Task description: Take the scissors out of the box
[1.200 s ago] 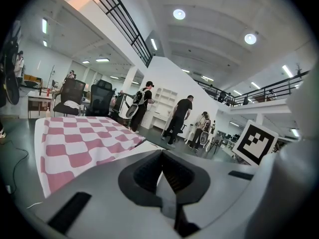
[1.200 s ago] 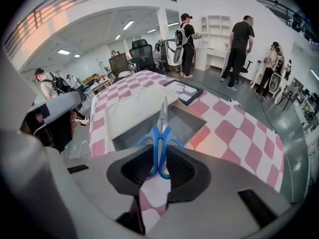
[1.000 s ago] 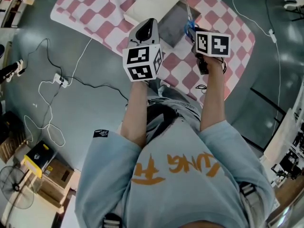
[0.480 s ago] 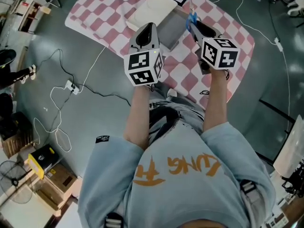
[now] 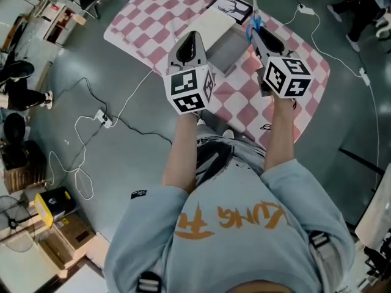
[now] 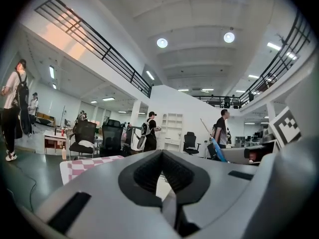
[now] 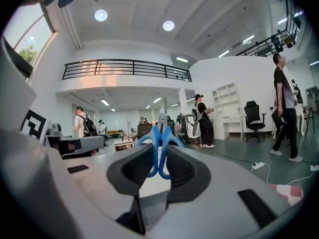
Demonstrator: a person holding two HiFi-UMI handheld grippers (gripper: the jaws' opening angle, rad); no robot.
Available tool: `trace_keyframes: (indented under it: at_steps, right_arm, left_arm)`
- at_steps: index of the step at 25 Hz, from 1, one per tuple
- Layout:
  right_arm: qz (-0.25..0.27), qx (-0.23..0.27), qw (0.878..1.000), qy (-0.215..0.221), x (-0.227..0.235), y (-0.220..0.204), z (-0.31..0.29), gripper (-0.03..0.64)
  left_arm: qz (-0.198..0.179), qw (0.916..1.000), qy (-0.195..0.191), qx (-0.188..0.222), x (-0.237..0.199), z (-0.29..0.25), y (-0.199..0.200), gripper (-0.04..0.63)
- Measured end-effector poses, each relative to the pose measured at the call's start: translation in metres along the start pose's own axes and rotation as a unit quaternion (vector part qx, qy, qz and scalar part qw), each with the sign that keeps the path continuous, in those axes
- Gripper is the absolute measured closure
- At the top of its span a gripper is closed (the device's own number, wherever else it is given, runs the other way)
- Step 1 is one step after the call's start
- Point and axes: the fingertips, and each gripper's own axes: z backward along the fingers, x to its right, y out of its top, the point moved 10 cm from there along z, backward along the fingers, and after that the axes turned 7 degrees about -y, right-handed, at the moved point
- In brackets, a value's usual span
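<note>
The desk (image 5: 140, 23), under a pink-and-white checked cloth, carries a grey box (image 5: 227, 44) about midway between its near and far edges. The box's white lid (image 5: 208, 26) lies open beside it. The scissors (image 5: 253, 22) are not in the box. The right tongs (image 5: 261, 36) pinch them by the blue handles and hold them up in the air, blades pointing away from the person. The right gripper view shows both handle loops squeezed between the pads (image 7: 182, 171). The left tongs (image 5: 189, 41) are raised alongside, pressed together with nothing between them, and appear to have no part in the lift.

I judge the taking-out itself to be done, with only the putting-down left. The next move calls for carrying the scissors sideways to bare cloth, probably toward the desk's right corner. They should then be lowered flat, so the blade tips do not catch the cloth, before the pinch is let go.

The room is a large, bright hall with a railed balcony (image 7: 124, 66) and round ceiling lights. Several people (image 6: 149, 128) and office chairs (image 6: 84, 136) stand well beyond the desk. The grey floor (image 5: 110, 163) has loose cables (image 5: 76, 176) on it, and a power strip (image 5: 104, 119). A small black-framed picture (image 5: 231, 8) lies at the desk's far edge.
</note>
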Motion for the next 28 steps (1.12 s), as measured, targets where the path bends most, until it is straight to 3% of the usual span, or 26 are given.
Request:
trace_keyframes:
  at_steps: [15, 28]
  right_arm:
    - [0.032, 0.068, 0.997, 0.005, -0.005, 0.019, 0.007, 0.535]
    - [0.037, 0.084, 0.996, 0.008, 0.001, 0.023, 0.001, 0.535]
  left_arm:
    - [-0.018, 0.9993, 0.024, 0.023, 0.0, 0.012, 0.012, 0.578]
    - [-0.024, 0.9992, 0.026, 0.02, 0.004, 0.002, 0.012, 0.578]
